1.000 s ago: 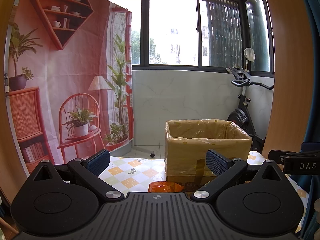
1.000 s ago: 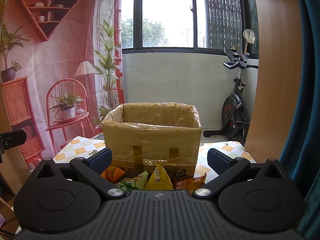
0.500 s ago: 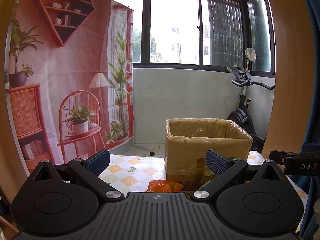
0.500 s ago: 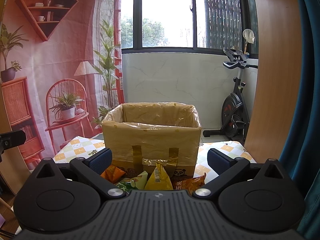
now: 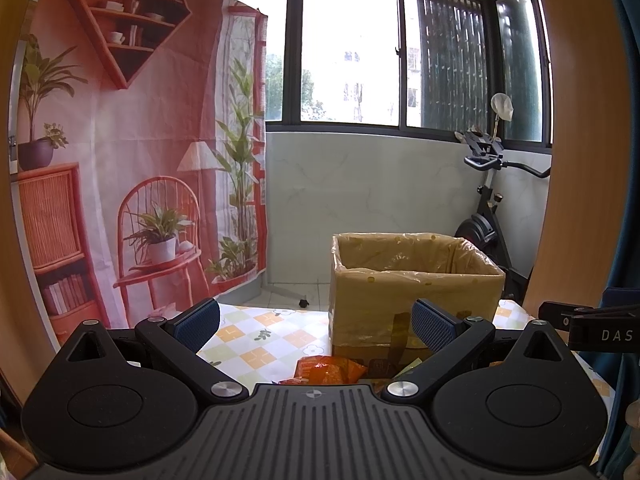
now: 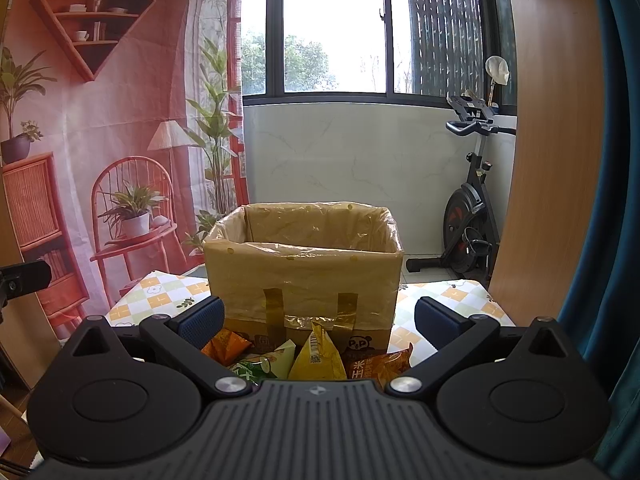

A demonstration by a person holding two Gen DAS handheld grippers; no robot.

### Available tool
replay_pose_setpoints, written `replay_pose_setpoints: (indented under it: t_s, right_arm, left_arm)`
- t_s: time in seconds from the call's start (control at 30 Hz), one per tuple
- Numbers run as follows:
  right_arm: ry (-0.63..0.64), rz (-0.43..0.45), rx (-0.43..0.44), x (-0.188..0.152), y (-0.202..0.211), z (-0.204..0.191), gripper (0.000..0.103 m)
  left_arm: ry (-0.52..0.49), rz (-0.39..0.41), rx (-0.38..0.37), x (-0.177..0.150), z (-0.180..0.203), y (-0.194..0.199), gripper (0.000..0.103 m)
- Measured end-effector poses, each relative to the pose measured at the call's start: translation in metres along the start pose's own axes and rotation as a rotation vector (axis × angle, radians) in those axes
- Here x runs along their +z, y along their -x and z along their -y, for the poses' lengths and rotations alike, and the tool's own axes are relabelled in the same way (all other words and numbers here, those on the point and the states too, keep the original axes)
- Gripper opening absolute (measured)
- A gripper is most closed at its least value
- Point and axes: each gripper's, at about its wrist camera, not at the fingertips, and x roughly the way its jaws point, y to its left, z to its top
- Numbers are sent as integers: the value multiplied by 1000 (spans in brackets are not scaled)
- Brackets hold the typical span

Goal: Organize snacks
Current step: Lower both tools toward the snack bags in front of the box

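A cardboard box (image 6: 304,276) lined with clear plastic stands on the checked tablecloth; it also shows in the left wrist view (image 5: 412,288), to the right. Several snack packets lie in front of it: an orange one (image 6: 226,345), a green one (image 6: 262,366), a yellow one (image 6: 318,354) and an orange-brown one (image 6: 378,364). In the left wrist view an orange packet (image 5: 328,369) lies near the box's front. My left gripper (image 5: 316,322) is open and empty, held above the table left of the box. My right gripper (image 6: 318,320) is open and empty, facing the box above the packets.
The table (image 5: 260,336) has a yellow, green and white checked cloth. A printed red backdrop (image 6: 100,140) hangs at the left. An exercise bike (image 6: 472,220) stands at the back right by the window wall. A wooden panel (image 6: 552,140) and blue curtain stand at the right.
The left wrist view has shifted very slightly; the box and packets stay put. The right gripper has not moved.
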Motion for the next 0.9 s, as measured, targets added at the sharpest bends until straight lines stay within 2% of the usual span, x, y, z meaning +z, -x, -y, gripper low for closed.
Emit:
replay_pose_setpoints:
  t_s: [0.17, 0.37, 0.57, 0.73, 0.9]
  right_arm:
    - [6, -3, 4, -2, -5, 1, 103]
    - [-4, -3, 51, -5, -25, 3, 103]
    - [-25, -26, 68, -19, -60, 2, 103]
    - [-48, -74, 81, -35, -91, 1, 103]
    - [-95, -125, 112, -48, -114, 8, 103]
  left_arm:
    - [-8, -15, -32, -2, -2, -8, 103]
    - [-22, -37, 36, -10, -18, -36, 103]
    - [28, -117, 98, -19, -54, -76, 103]
    - [72, -116, 67, -32, -72, -97, 103]
    - [35, -160, 15, -59, -62, -122, 103]
